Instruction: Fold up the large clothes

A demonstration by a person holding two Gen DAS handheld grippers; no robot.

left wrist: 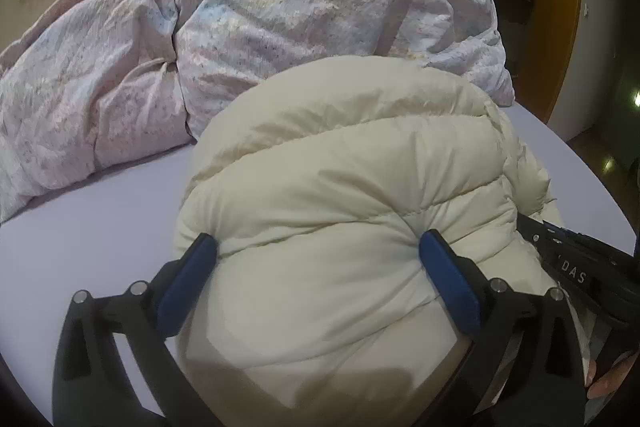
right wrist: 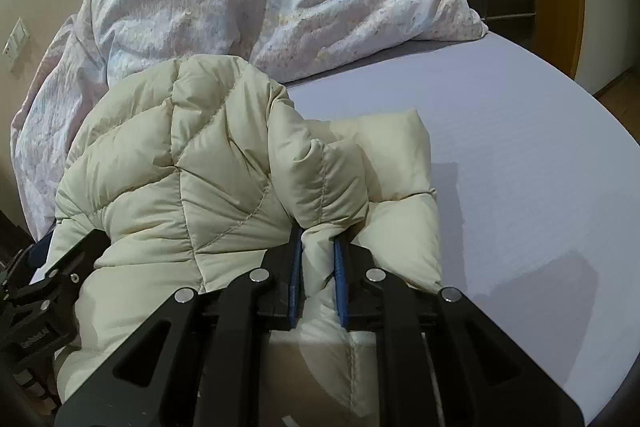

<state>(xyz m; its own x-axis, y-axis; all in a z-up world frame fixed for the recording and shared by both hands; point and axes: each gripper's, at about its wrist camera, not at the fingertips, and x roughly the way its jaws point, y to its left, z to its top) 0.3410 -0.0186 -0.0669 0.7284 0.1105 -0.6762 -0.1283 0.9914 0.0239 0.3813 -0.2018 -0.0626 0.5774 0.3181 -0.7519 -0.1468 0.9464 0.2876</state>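
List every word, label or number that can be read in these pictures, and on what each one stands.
"DAS": white letters on the black right gripper, seen in the left wrist view; anything before them is hidden.
Embossed letters on the black left gripper: too dark to read.
Cream quilted down jacket: no text visible.

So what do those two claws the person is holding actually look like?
Both look alike. The left claw has a matte black frame of angular struts with long cut-out slots, joined by round silver pins, and ends in two flat blue pads. The right claw has the same black linkage, silver pins and blue pads. Seen from the left camera, its body carries small white lettering reading "DAS". No cables or sleeves show.
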